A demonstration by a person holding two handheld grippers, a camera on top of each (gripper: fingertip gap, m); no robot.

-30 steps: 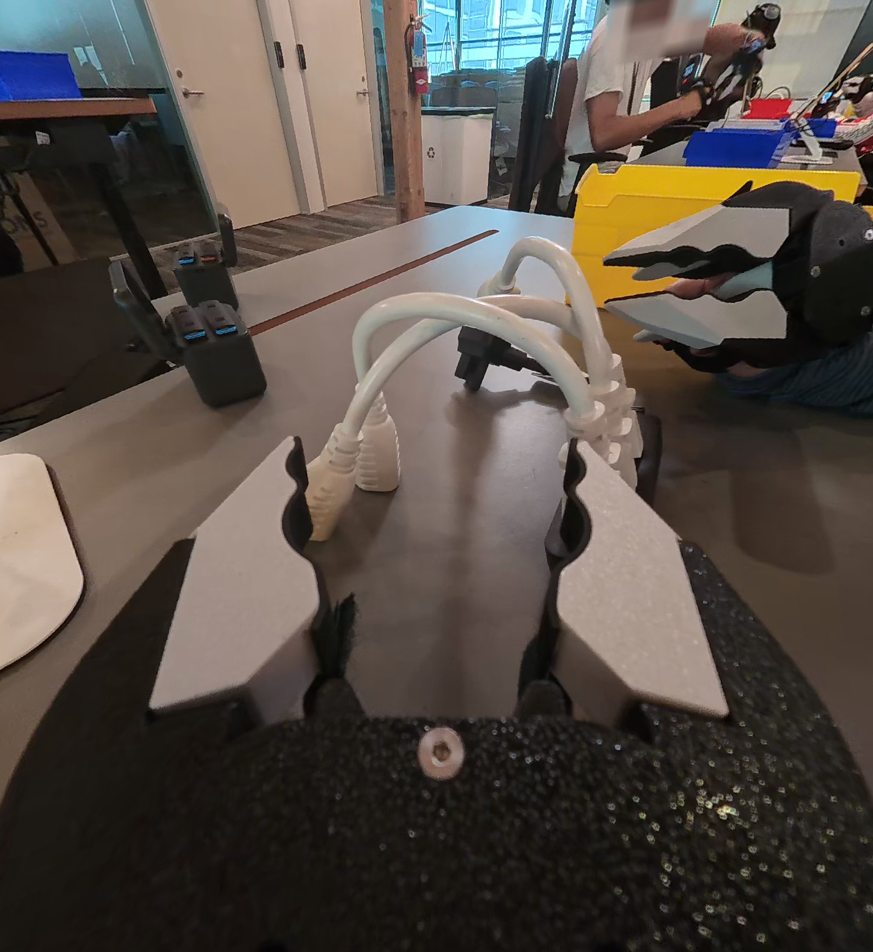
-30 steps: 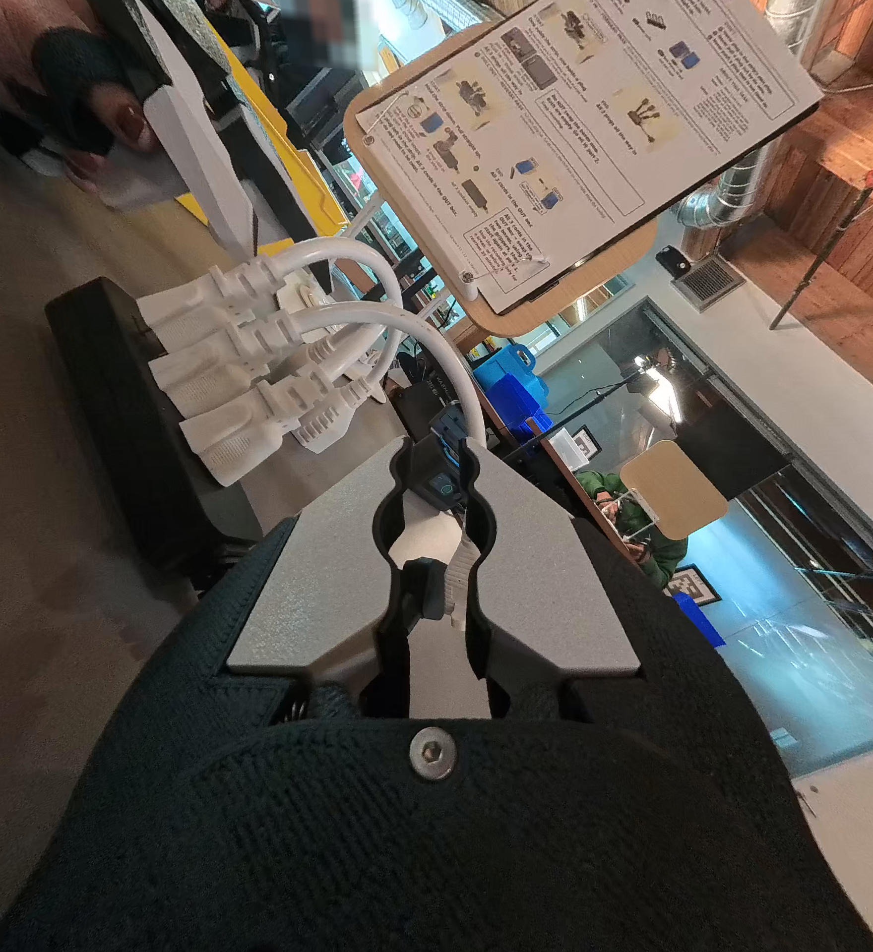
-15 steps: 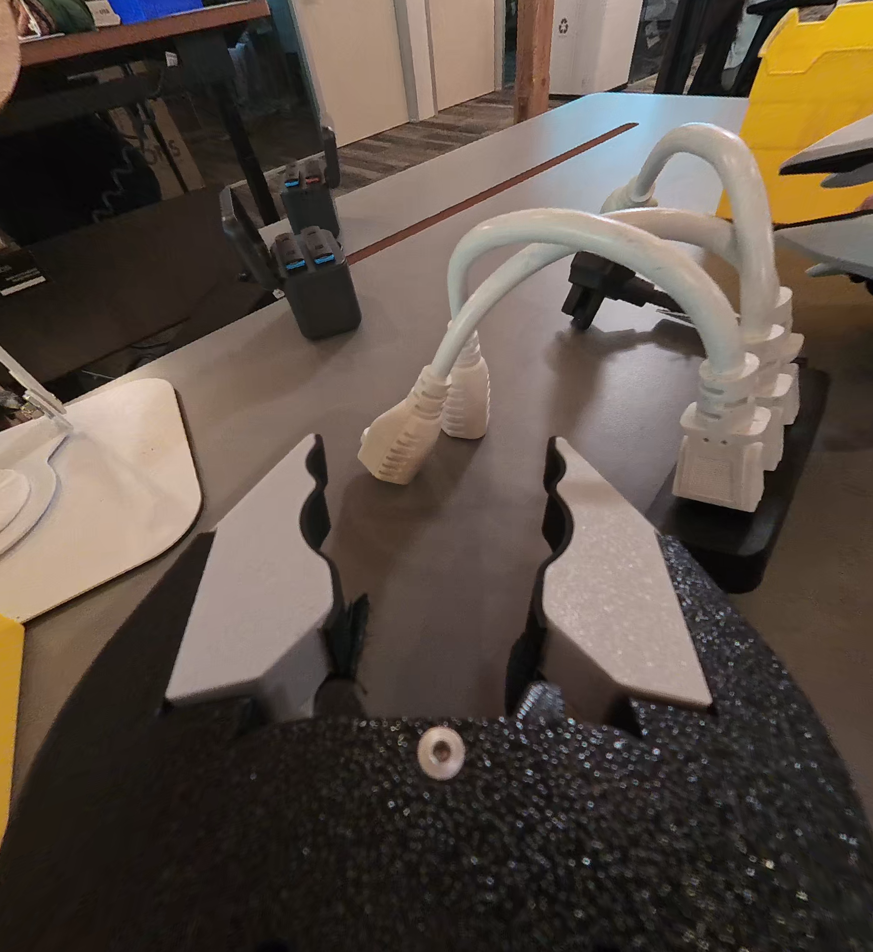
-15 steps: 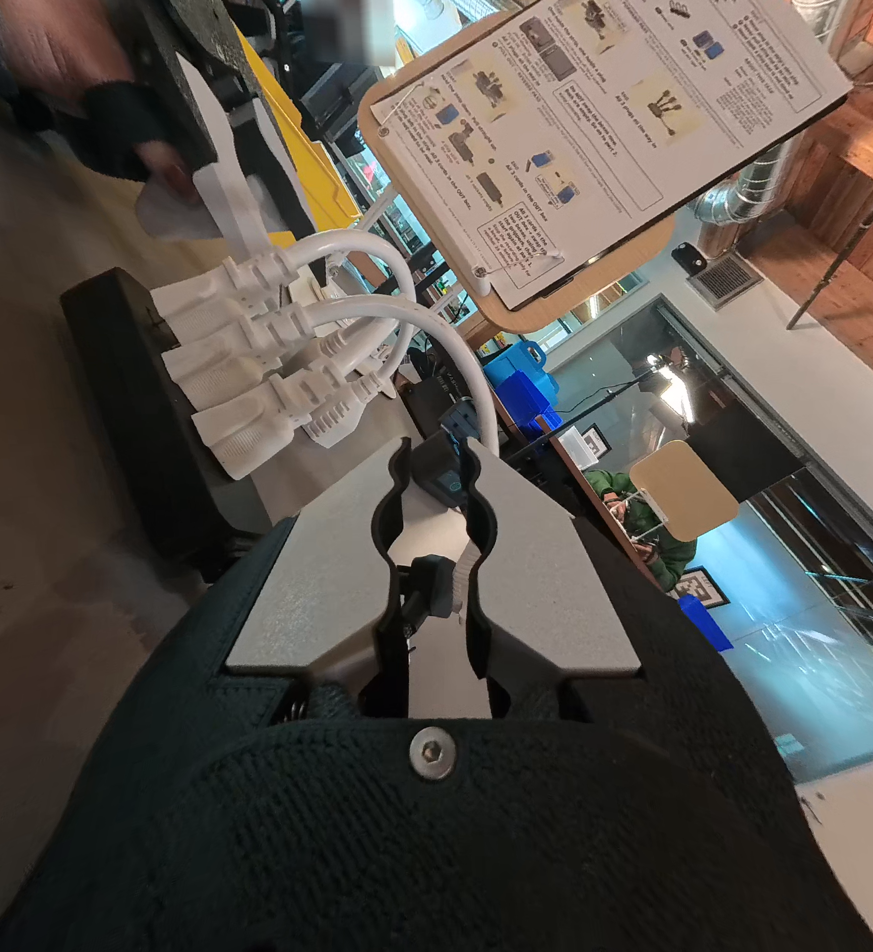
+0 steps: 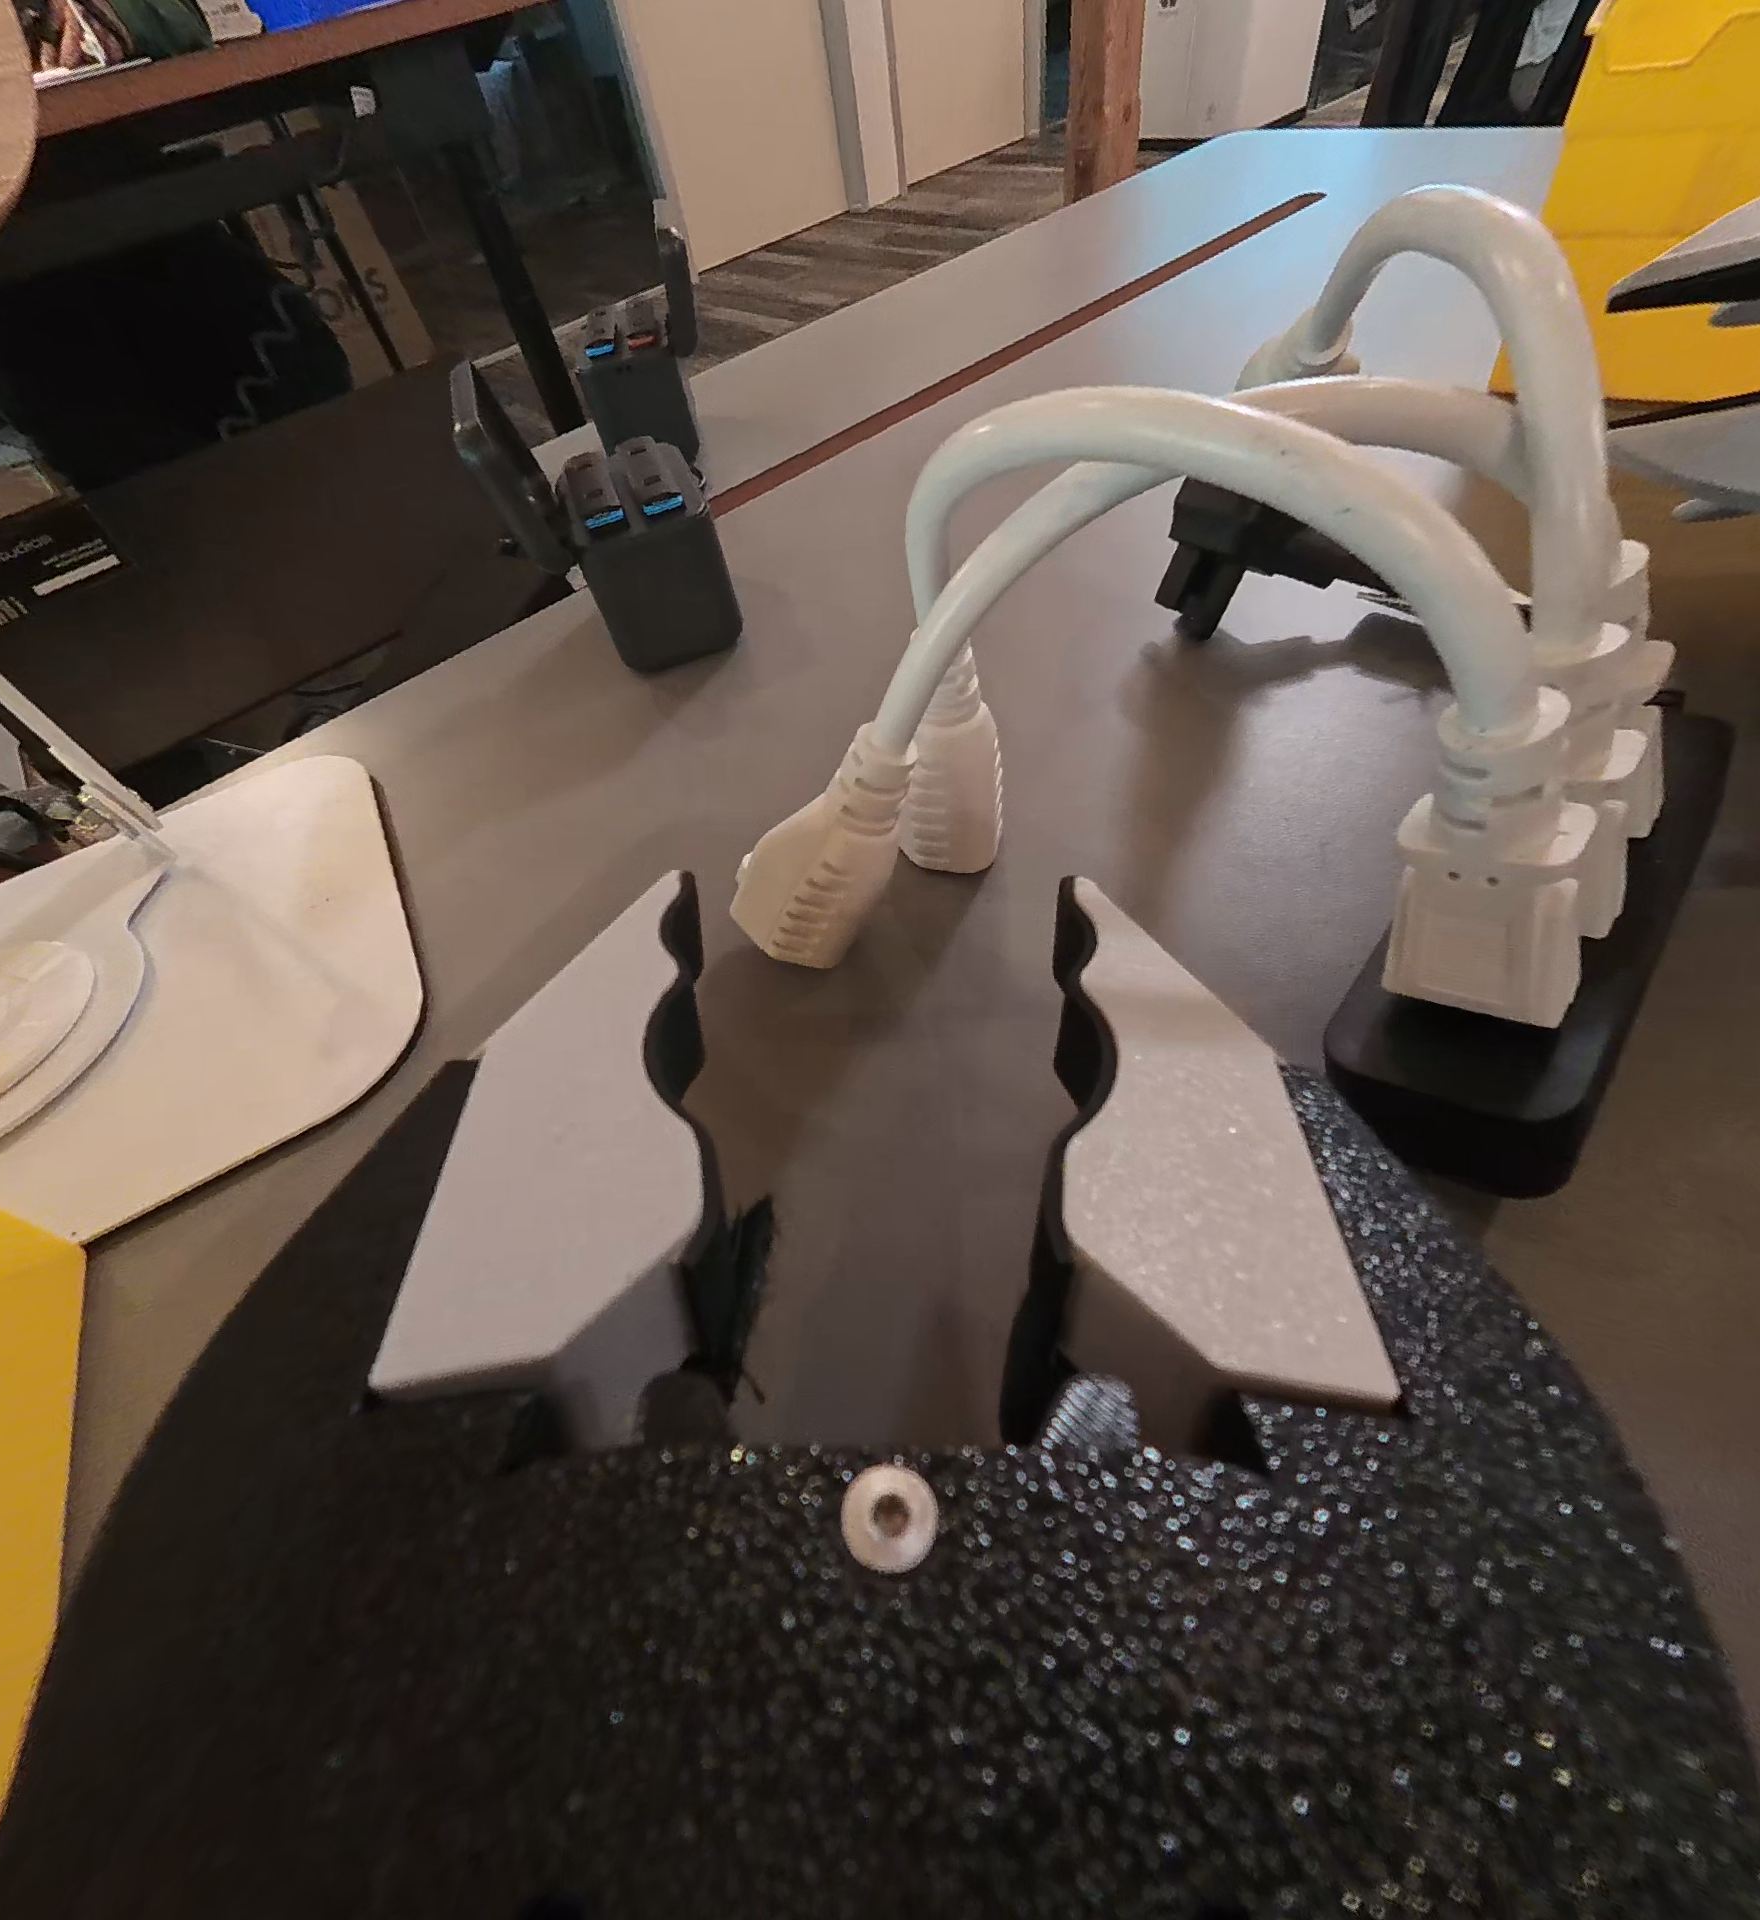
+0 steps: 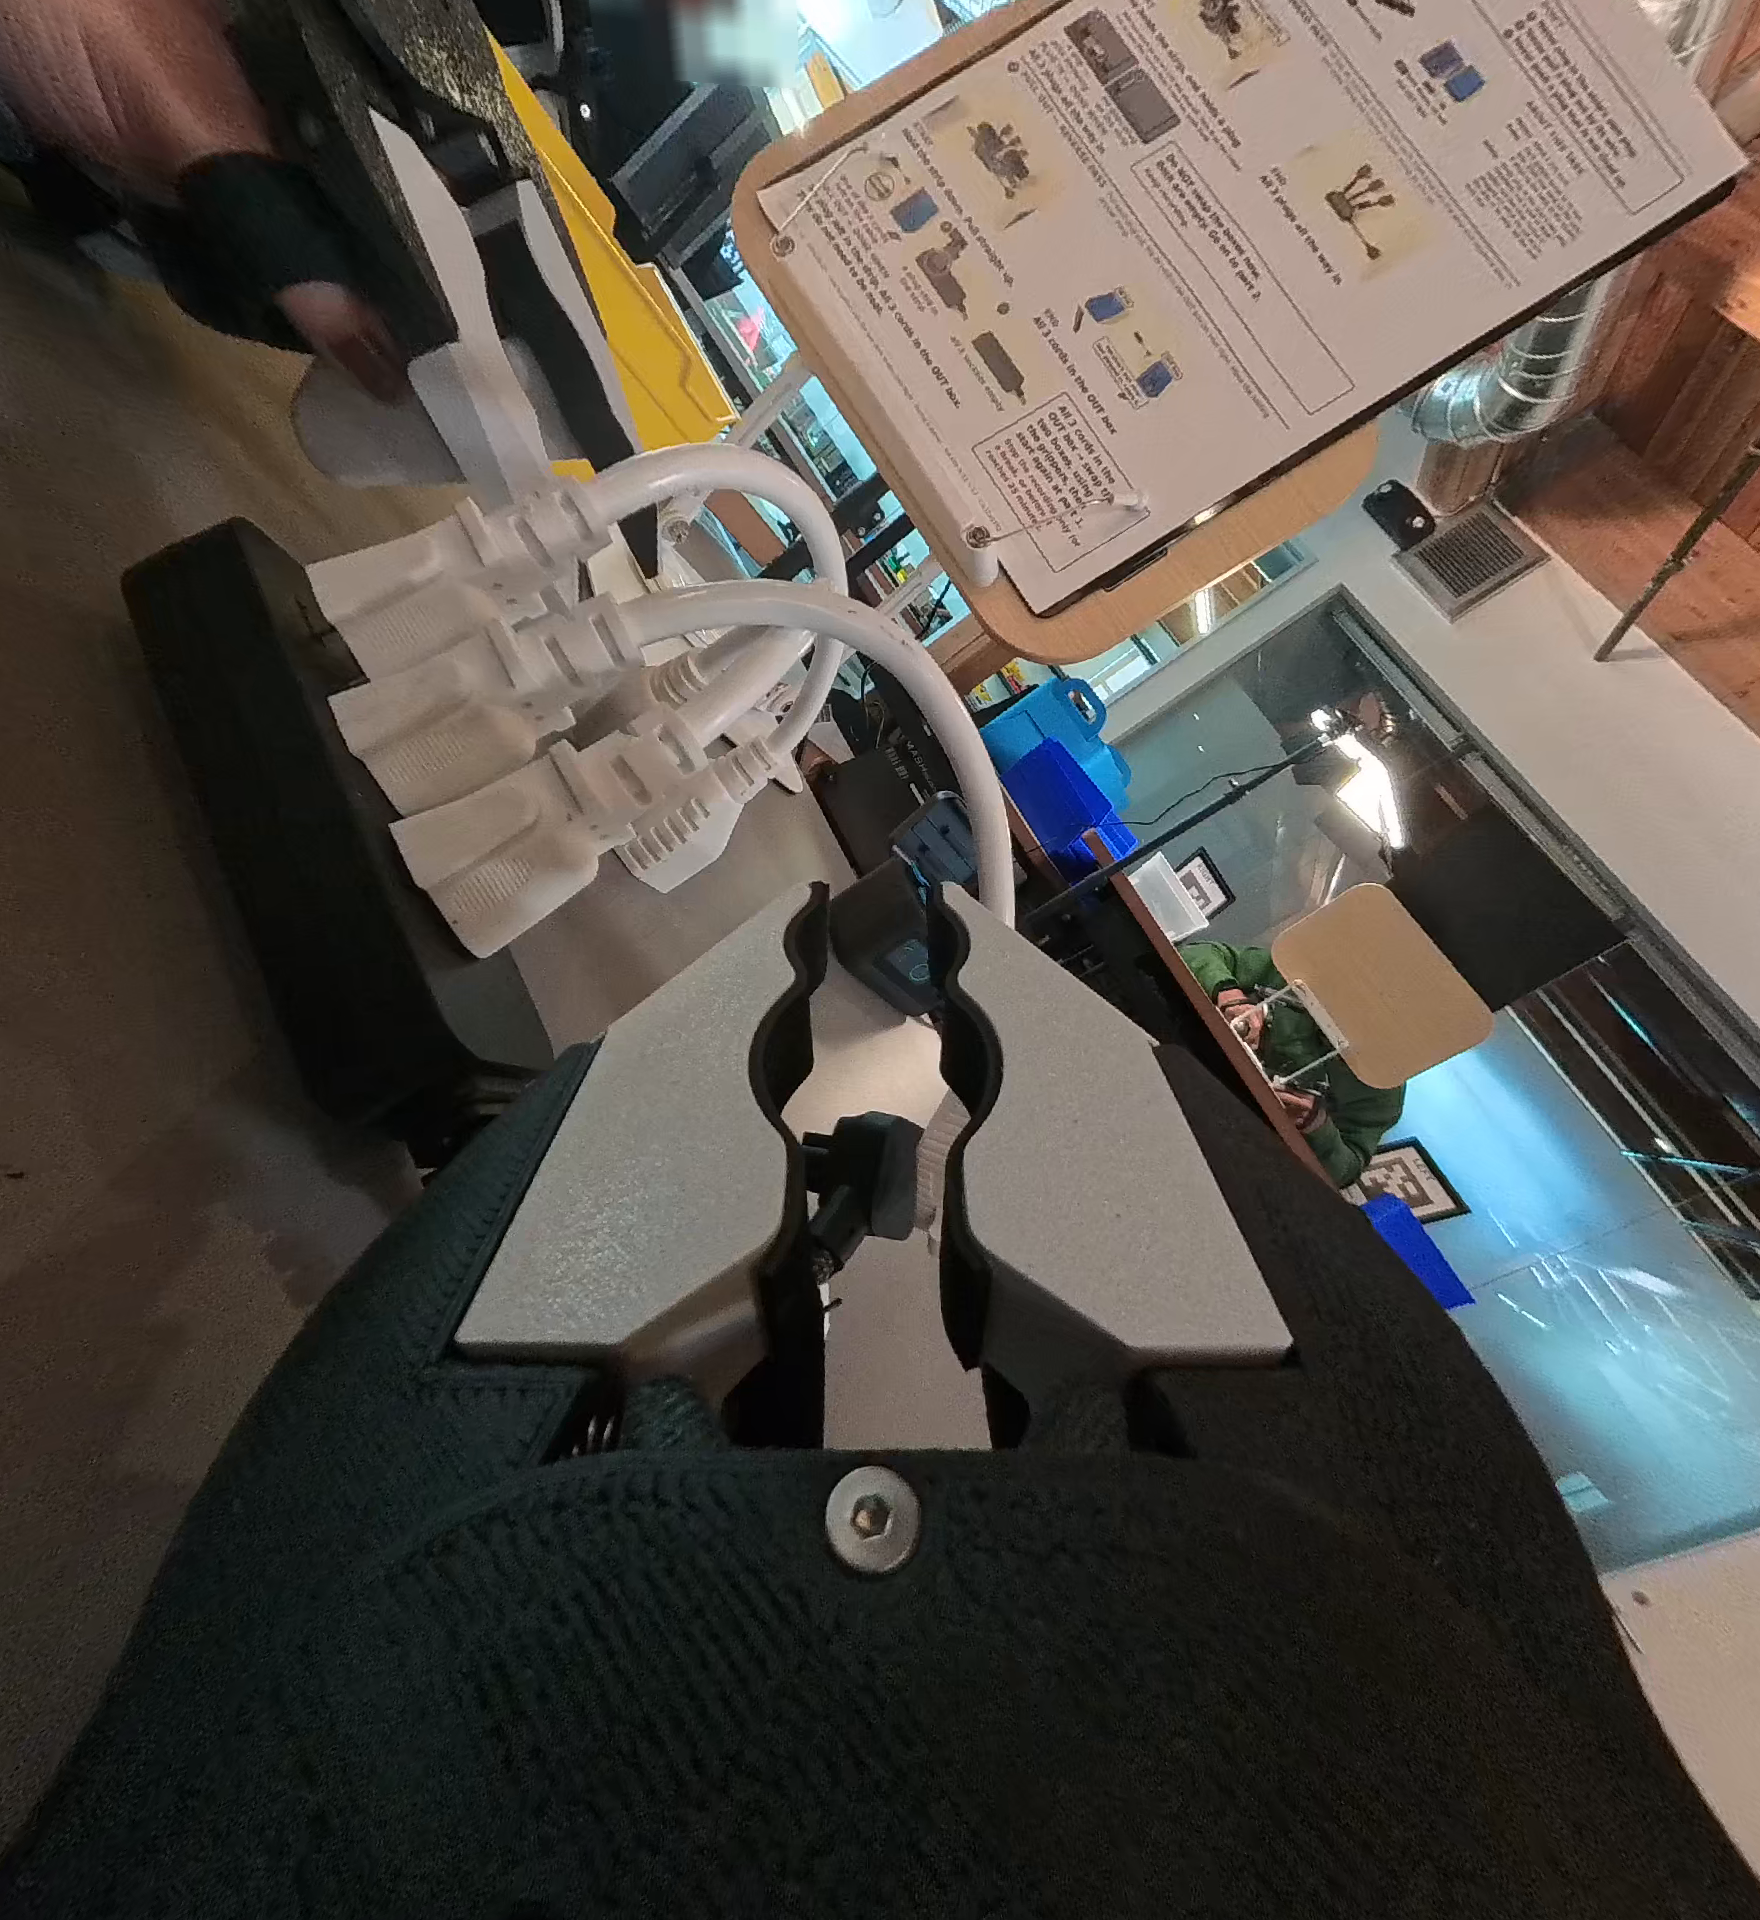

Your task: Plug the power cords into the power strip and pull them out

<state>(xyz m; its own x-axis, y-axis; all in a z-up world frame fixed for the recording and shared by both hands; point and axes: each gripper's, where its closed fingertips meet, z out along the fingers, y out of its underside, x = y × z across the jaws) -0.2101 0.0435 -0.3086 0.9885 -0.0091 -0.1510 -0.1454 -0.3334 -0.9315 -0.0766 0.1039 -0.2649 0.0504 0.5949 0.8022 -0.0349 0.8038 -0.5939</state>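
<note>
The black power strip (image 5: 1541,997) lies flat on the grey desk (image 5: 959,665), at about 2 o'clock from your left claw (image 5: 876,987). Three white plugs (image 5: 1478,925) stand in it in a row, all pushed in. Their white cords (image 5: 1167,447) bend up and over like little bridges. Two loose cord ends (image 5: 855,862) rest on the desk at 12 o'clock, just past your left claw. Your left claw is wide open and holds nothing.

Your right claw (image 6: 881,956) is tipped on its side, near the end of the strip. It has a narrow gap between its fingers and grips nothing.

A dark charger box (image 5: 658,571) with blue-tipped batteries sits at 11 o'clock, well apart from the cords. A white board (image 5: 263,935) lies at 9 o'clock. A yellow bin (image 5: 1686,114) stands at 1 o'clock, behind the strip.
</note>
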